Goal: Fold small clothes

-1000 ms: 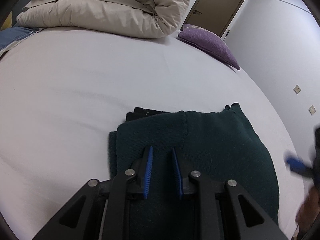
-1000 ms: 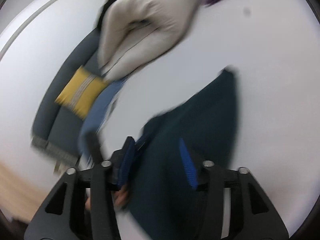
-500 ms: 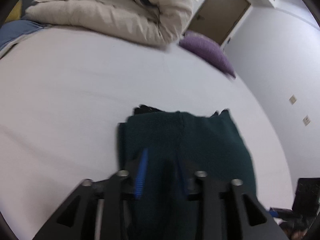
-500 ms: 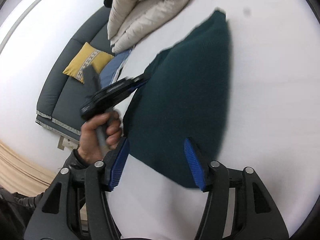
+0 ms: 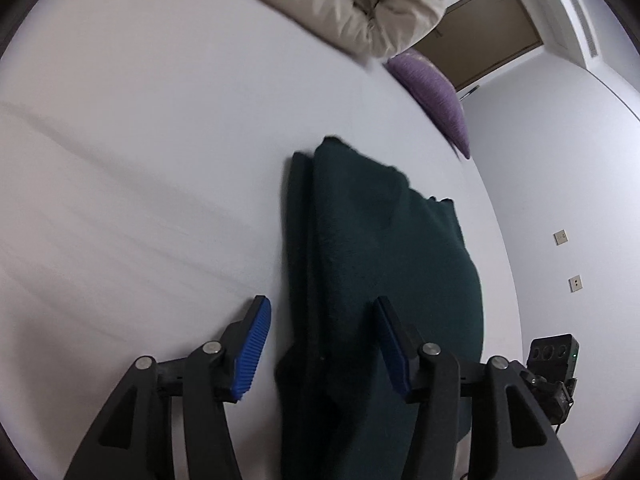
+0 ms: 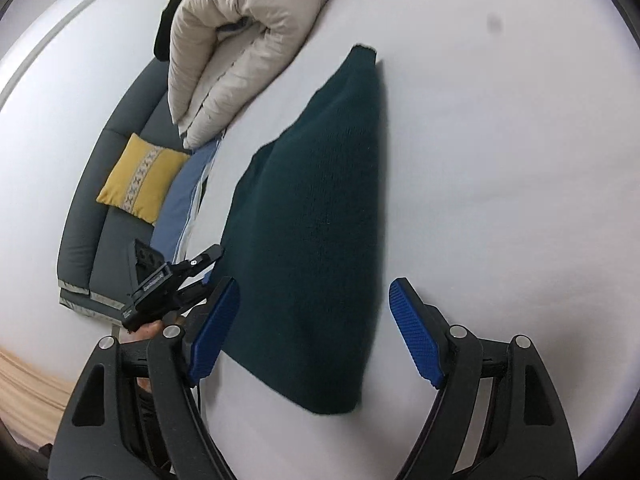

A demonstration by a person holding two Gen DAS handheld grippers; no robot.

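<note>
A dark green knitted garment (image 5: 384, 264) lies folded flat on the white bed sheet (image 5: 140, 160). My left gripper (image 5: 324, 346) is open and empty, its blue pads straddling the garment's near left edge just above it. In the right wrist view the same garment (image 6: 316, 216) lies ahead. My right gripper (image 6: 316, 332) is open and empty, hovering over the garment's near end. The left gripper (image 6: 176, 280) shows there at the garment's left edge.
A beige duvet (image 5: 340, 4) is piled at the bed's far side, with a purple pillow (image 5: 436, 96) beside it. A grey sofa (image 6: 104, 184) with a yellow cushion (image 6: 140, 178) stands past the bed, and a blue cloth (image 6: 180, 204) lies at the bed's edge.
My left gripper has opened and let go of the garment, turning to its left edge. My right gripper has pulled back; the garment now lies flat.
</note>
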